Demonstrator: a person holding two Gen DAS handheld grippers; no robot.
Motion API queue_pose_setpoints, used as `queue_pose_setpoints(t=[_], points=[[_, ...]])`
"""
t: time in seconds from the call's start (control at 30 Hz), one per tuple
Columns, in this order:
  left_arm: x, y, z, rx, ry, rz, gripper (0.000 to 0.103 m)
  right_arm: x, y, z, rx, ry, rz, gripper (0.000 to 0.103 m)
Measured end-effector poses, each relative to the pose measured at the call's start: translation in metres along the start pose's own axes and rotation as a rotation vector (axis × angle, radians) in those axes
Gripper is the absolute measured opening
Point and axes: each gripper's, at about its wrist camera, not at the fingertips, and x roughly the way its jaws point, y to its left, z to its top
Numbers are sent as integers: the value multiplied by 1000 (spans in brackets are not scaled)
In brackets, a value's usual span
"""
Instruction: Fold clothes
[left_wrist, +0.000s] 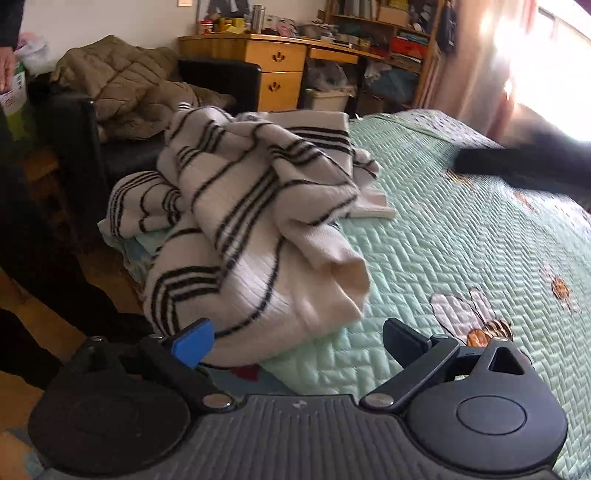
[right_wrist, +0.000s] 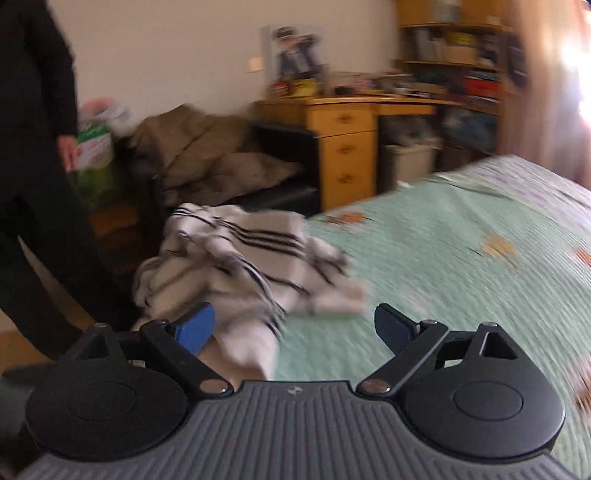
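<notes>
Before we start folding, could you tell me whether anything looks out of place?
The striped sweater lies crumpled in a heap at the edge of the green quilt, part of it hanging over the side. Both grippers are open and hold nothing.

Ribbed knit sweater (left_wrist: 255, 221) — quilted bedspread (left_wrist: 461, 240)

A home bedroom: quilted green bed (left_wrist: 461, 229), wooden desk (left_wrist: 280, 59), cluttered bookshelf (left_wrist: 402, 33), curtained window (left_wrist: 491, 74).
</notes>
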Motion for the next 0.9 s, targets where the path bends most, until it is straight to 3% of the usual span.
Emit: queue_pose_setpoints(t=[0.13,0.27,0.3,0.4,0.43,0.5,0.6,0.73,0.9], points=[[13,10,3,-16,26,12,99,71,18,25,-62,48,30,93],[14,18,5,-43,32,16,99,136,30,25,-96,197,47,93],[13,20,6,-49,32,18,99,143,26,21,-60,217,86,88],[14,21,7,-63,41,15,99,153,16,12,37,242,158,28],[14,21,7,-71,43,16,99,149,15,10,57,230,157,18],[12,22,8,-89,47,16,99,125,14,8,46,167,140,13],[4,19,10,-97,35,1,99,69,8,14,10,17,27,12],[-11,0,14,-57,9,-39,99,-50,-31,26,-30,-176,-214,9],[-41,-43,17,36,-52,-146,101,-198,-78,41,-79,-418,-515,9]])
